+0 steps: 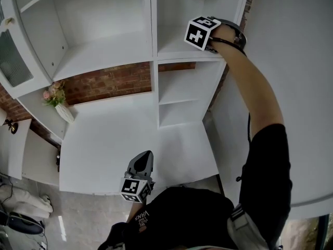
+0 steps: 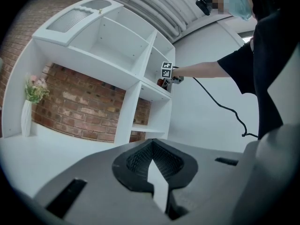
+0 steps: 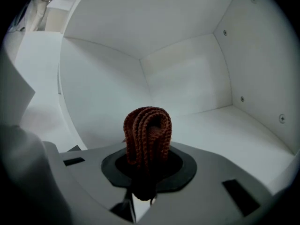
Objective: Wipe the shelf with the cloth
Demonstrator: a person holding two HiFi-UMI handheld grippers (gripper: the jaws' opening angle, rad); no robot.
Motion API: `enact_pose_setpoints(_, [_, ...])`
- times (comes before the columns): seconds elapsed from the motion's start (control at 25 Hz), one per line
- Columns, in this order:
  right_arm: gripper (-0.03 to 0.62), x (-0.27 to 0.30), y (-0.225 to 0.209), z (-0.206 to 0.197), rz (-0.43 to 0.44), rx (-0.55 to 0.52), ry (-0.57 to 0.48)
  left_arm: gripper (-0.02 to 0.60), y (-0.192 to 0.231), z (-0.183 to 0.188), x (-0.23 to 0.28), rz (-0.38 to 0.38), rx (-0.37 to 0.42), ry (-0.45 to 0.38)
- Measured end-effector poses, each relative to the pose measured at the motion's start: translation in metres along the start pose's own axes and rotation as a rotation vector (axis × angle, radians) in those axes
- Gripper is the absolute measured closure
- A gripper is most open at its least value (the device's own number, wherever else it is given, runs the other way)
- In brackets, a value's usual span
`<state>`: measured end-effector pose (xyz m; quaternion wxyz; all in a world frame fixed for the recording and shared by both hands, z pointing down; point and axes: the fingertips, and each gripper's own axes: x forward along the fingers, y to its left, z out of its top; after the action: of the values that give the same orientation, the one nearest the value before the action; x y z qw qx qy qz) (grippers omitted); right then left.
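A white shelf unit [image 1: 125,51] fills the head view. My right gripper [image 1: 203,35] reaches into its upper right compartment [image 1: 177,47], its marker cube facing me. In the right gripper view the right gripper [image 3: 146,149] is shut on a folded rust-brown knitted cloth [image 3: 147,132], held just above the compartment's white board [image 3: 225,130]. The left gripper view shows that cloth [image 2: 161,83] as a small dark-red spot under the cube. My left gripper [image 1: 144,158] hangs low over the white counter [image 1: 114,139]; in its own view the left gripper [image 2: 151,144] is shut on nothing.
A white vase of pink flowers [image 1: 58,104] stands at the counter's left, in front of the brick wall [image 1: 114,82]. A glass-fronted cabinet door [image 1: 13,61] hangs open at the far left. A black cable [image 2: 225,109] trails from the right arm. Lower small shelves [image 1: 179,100] sit beneath the compartment.
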<state>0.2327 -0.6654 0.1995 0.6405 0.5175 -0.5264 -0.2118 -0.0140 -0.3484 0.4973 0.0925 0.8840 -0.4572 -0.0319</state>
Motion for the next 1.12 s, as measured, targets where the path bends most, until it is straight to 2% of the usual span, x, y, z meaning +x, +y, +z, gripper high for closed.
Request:
enact_pose_setpoints(0.2, [0.525,-0.006,-0.004,0.0,-0.011,0.041,-0.05,0.577,-0.002,-0.002,-0.001,-0.007,-0.004,0.007])
enact_pose_setpoints(0.48, [0.525,-0.046,-0.007,0.032,0.102,0.313,-0.32,0.577,-0.004,-0.002,-0.006,-0.015,0.005,0.012])
enact_pose_setpoints(0.64, [0.525,-0.077,0.004,0.063,0.208,0.403,-0.494,0.577,-0.006,0.0,-0.009,-0.016,0.009,0.012])
enact_pose_setpoints(0.84, [0.525,-0.106,0.032,0.1,0.413,0.536,-0.65,0.577,-0.007,-0.001,-0.016,-0.008,0.01,0.01])
enact_pose_setpoints(1.0, [0.525,-0.117,0.055,0.12,0.543,0.598,-0.703,0.577,-0.003,-0.002,-0.021,0.004,0.005,0.012])
enact_pose_setpoints(1.12, [0.525,-0.117,0.066,0.125,0.558,0.583,-0.694,0.577,-0.002,-0.003,-0.022,0.008,0.002,0.012])
